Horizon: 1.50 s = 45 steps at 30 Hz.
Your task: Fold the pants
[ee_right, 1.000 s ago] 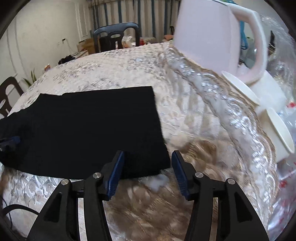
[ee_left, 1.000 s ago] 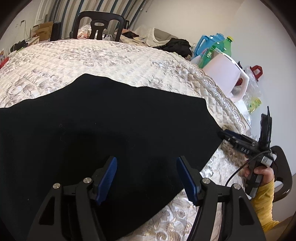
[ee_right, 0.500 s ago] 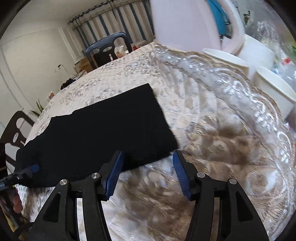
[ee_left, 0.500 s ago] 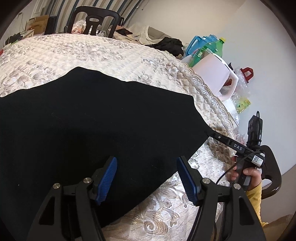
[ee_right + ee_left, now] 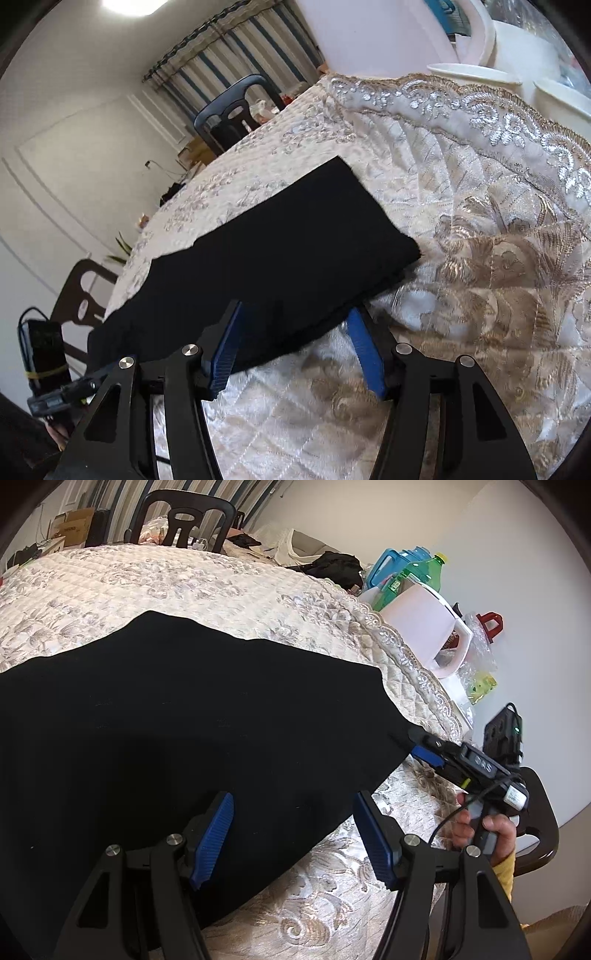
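Meanwhile, left gripper (image 5: 291, 834) spread wide above black pants (image 5: 177, 716), gripping nothing — right gripper (image 5: 295, 347) spread too, straddling the pants' corner

Left gripper (image 5: 291, 834): angled downward, blue-padded fingers (image 5: 212, 836) spread wide apart, nothing pressed between them.

Right gripper (image 5: 295, 347): angled downward and rolled to one side, jaws apart, pads gripping nothing. In the left wrist view it shows side-on at the right.

Right hand (image 5: 487, 830): wrapped around the gripper's handle, yellow sleeve (image 5: 504, 873) at the wrist.
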Available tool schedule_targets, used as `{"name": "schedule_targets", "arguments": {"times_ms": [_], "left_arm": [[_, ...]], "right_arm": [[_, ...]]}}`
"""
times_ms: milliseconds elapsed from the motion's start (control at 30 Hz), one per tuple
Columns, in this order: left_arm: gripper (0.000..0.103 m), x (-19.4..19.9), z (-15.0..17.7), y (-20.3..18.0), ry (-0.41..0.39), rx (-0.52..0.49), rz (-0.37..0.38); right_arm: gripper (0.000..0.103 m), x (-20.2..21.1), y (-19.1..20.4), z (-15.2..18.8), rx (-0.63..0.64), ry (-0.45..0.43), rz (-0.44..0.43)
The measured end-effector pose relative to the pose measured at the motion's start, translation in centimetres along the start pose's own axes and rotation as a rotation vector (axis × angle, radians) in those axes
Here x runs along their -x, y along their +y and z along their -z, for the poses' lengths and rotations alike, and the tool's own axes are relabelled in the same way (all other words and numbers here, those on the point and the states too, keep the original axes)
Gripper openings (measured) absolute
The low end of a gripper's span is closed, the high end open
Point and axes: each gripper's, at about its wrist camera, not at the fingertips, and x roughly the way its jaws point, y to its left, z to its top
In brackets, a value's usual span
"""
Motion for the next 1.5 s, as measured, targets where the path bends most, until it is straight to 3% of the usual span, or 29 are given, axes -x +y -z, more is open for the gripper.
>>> {"name": "schedule_targets", "arguments": {"times_ms": [233,333,433,500,567,867,1333,1500], "left_arm": [[0.070,-0.3,-1.2,-1.1,0.004,-0.039,-0.003],[0.070,-0.7,-2.3,-1.4,0.015,-0.042,0.007],[0.070,-1.6,-3.7,-1.5,0.032,-0.024,0.042],[0.070,-2.3,-4.8,-1.8,0.040,-0.021,0.068],[0.070,-3.0,-5.8,-2.3,0.045,-0.040,0.100],[0.074,-6.6,-9.5,-3.6,0.111,-0.005,0.181],[0.077,-11.5,-12.9,-7.7,0.214,-0.121,0.227],[0.078,-13.4,-13.9,-8.1,0.240,-0.122,0.190]], "right_arm": [[0.058,-0.1,-0.7,-1.4,-0.028,-0.053,0.047],[0.054,-0.1,-1.5,-1.6,-0.060,-0.062,0.052],[0.041,0.0,-1.8,-1.9,-0.068,-0.066,0.070],[0.015,0.0,-2.1,-2.1,-0.083,-0.069,0.052],[0.009,-0.1,-2.2,-2.1,-0.087,-0.064,0.048],[0.007,0.6,1.6,-1.8,0.105,-0.109,-0.001],[0.007,-0.9,4.7,-1.1,0.265,-0.049,-0.078],[0.007,-1.6,5.5,-0.6,0.301,-0.020,-0.104]]}}
